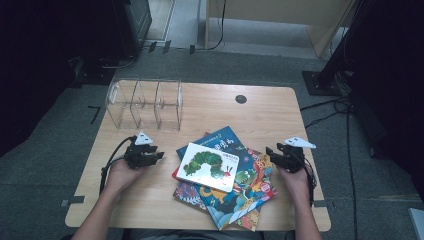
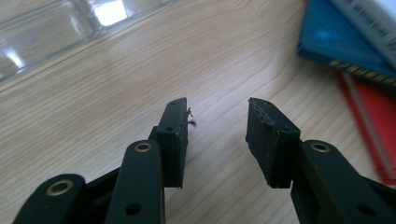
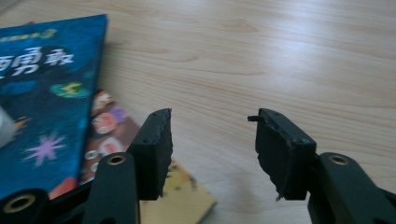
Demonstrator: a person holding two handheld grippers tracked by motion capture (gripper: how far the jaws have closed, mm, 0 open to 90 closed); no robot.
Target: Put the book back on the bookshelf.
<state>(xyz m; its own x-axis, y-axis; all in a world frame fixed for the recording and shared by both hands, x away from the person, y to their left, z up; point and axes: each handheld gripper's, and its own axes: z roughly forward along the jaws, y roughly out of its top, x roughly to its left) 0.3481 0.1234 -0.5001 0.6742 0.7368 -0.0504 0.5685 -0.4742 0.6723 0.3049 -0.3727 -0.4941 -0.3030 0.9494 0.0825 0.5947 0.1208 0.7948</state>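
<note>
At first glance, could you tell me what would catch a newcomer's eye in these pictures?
The loose stack of picture books at the table's near middle stands out, topped by a white caterpillar book. A clear divided rack stands at the far left. The left gripper and right gripper flank the stack, both open.

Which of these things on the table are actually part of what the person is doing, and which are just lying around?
Part of the job:
- stack of picture books, white caterpillar book on top
- clear divided rack, likely where the books go
- left gripper and right gripper, both open, either side of the stack

Just lying about:
- round black cap in the table
- cables on the floor
</note>
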